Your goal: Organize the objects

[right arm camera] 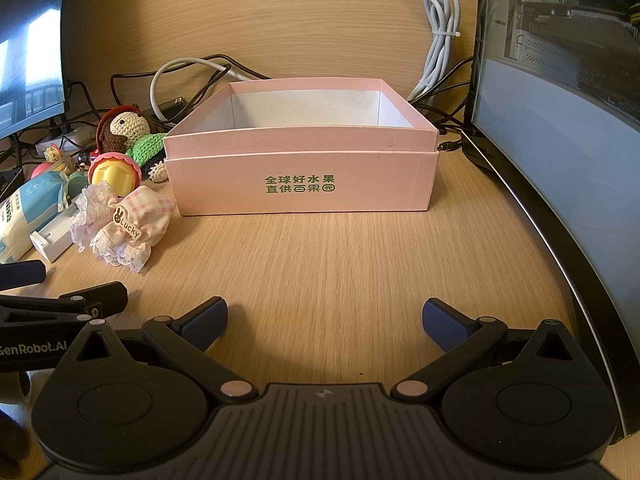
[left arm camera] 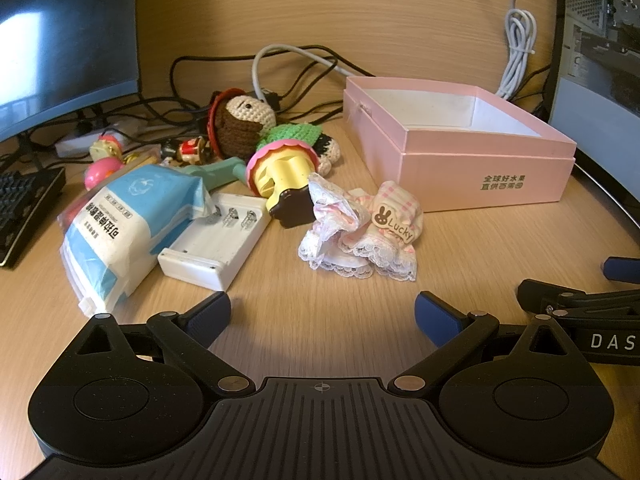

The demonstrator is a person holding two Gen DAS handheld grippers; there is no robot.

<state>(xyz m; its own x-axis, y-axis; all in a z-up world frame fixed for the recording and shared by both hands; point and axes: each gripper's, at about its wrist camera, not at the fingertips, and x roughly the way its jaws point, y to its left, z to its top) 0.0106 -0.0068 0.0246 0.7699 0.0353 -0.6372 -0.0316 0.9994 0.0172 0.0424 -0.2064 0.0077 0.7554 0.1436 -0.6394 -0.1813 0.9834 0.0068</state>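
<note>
Both claws agape, pink box [right arm camera: 300,184] empty

- Lighting: warm, moderately bright, even across the light wood-grain desk [left arm camera: 320,280].
- Shadows: soft, short, beneath objects.
- Glare: window reflection on dark curved monitor screen [left arm camera: 48,32].
- Distortion: strong fisheye bending, dark vignetted corners.
- Focus: sharp throughout.

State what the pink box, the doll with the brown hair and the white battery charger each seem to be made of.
Pink box: matte paperboard, by its thin folded walls and printed lettering.
Doll: crocheted yarn; the stitches show.
Battery charger: smooth, hard white plastic, probably, with metal contacts glinting in its slots.
</note>
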